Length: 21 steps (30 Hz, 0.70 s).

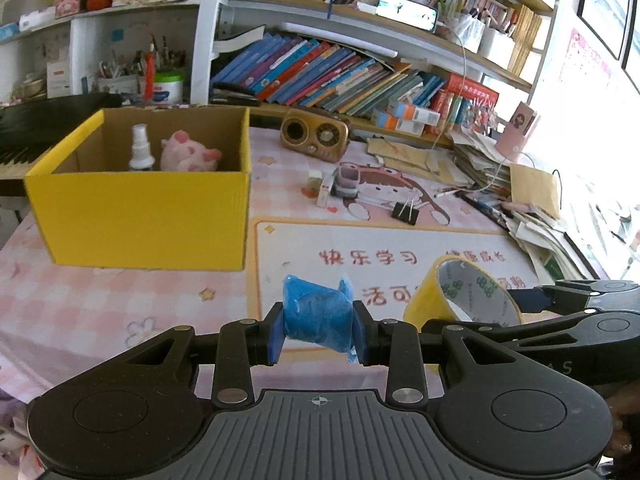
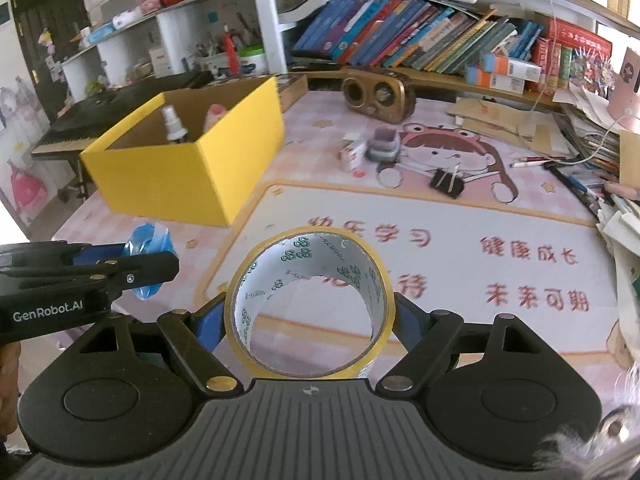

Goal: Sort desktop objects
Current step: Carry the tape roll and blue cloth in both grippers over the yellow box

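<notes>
Now, left gripper point(image 1: 319, 330): its blue pads pinched a crumpled blue plastic pouch point(image 1: 318, 316), held clear of the mat, nearer the camera than the open yellow cardboard box point(image 1: 140, 216) and to its right.
Right gripper point(image 2: 310, 320): its jaws stood wide, pressed on either side of a yellow-edged roll of clear packing tape point(image 2: 308, 300), the roll upright with its hole facing the camera.
Yellow box: it stood on the pink checked desk mat point(image 1: 120, 304), at the left of the desk.
Inside the box: a small clear spray bottle with a white top point(image 1: 141, 150) stood upright, with a pink plush toy point(image 1: 188, 154) just beside it on the right.
Right of the box: a black binder clip point(image 1: 405, 211) and a brown retro-style radio point(image 1: 314, 134) lay well apart from it.
</notes>
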{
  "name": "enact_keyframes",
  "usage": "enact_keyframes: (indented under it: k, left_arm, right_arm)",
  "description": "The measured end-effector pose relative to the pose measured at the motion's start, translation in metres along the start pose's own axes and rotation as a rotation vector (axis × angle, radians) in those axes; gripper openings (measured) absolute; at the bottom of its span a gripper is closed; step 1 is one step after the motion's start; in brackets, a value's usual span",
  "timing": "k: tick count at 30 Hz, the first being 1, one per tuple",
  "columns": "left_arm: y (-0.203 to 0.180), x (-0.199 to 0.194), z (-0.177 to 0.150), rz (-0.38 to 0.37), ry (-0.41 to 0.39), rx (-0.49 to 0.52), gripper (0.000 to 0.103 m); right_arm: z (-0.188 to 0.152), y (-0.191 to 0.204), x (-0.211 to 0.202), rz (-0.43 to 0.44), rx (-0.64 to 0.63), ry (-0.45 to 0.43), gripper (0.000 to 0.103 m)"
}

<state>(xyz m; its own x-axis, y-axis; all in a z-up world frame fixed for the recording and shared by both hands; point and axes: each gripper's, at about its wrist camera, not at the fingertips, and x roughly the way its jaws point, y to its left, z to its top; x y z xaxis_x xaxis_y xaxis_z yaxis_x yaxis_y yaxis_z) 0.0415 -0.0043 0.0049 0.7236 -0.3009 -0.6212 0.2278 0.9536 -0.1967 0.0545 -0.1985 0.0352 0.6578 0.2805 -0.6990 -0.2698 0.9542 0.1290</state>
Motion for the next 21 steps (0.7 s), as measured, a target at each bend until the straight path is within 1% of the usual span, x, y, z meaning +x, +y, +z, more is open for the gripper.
enact_keyframes:
  k: [11, 21]
  left_arm:
    - [0.031, -0.032, -0.020, 0.009, -0.004, -0.023, 0.032]
    - [0.063, -0.055, -0.031, 0.053, -0.029, -0.079, 0.032]
  right_arm:
    - [-0.021, 0.048, -0.005, 0.043, -0.016, 0.014, 0.081]
    - [-0.021, 0.085, 0.001, 0.091, -0.057, 0.028, 0.081]
